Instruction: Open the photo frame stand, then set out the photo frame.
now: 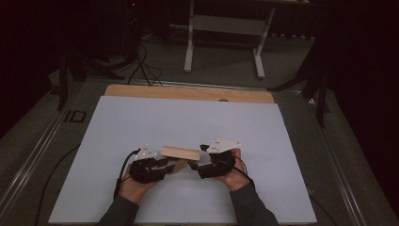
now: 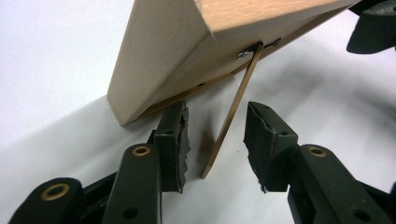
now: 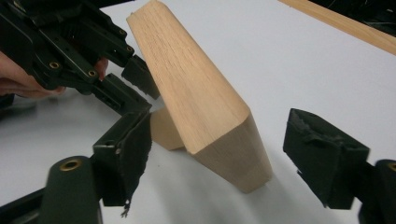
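The left gripper (image 2: 212,140) is standing half open around the thin stand leg (image 2: 229,112) without pressing it, the right gripper (image 3: 243,158) is gaping beside the wooden frame (image 1: 180,152) leaning on the white table (image 1: 141,122), so the frame is risking to fall flat.

Block (image 3: 201,98): pale unfinished wood, visible grain, matt, smooth faces. Thin strip (image 2: 229,126) hinged under it: tan board, matt, held by a small shiny metal clip. Surface (image 1: 141,122): white, matt, smooth sheet, bare wood edge at the back. Gripper pads (image 2: 180,144): black rubbery foam, rough, torn edges.
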A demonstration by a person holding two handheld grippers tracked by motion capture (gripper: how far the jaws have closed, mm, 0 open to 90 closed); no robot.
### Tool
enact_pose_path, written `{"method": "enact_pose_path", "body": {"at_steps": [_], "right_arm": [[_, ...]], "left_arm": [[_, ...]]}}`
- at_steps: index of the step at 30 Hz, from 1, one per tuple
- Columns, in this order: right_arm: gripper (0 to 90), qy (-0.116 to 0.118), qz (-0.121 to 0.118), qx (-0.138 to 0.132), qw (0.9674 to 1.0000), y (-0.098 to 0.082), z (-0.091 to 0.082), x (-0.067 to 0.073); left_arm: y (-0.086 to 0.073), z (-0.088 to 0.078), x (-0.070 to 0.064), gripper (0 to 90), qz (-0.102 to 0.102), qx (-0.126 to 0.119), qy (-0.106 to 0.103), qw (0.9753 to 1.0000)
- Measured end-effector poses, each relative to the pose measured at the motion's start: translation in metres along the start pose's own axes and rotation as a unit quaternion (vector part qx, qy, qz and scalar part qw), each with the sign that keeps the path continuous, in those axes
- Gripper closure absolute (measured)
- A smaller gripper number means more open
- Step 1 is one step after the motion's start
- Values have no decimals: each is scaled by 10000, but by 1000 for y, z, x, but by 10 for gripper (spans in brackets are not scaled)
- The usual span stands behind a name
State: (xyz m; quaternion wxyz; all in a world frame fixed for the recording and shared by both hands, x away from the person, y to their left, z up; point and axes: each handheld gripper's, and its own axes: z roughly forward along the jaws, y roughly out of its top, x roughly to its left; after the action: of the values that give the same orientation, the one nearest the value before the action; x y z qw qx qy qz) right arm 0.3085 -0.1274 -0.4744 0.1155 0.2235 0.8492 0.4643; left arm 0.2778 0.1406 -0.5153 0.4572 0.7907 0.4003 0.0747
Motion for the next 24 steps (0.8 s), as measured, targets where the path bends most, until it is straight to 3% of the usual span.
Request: {"method": "enact_pose_path", "body": {"at_steps": [11, 24], "right_arm": [[190, 104, -124, -26, 9999, 3, -5, 2], [192, 206, -113, -311, 9992, 7, -14, 2]], "left_arm": [[0, 0, -2, 586, 53, 8, -32, 10000], [0, -1, -5, 586, 112, 12, -46, 9999]]}}
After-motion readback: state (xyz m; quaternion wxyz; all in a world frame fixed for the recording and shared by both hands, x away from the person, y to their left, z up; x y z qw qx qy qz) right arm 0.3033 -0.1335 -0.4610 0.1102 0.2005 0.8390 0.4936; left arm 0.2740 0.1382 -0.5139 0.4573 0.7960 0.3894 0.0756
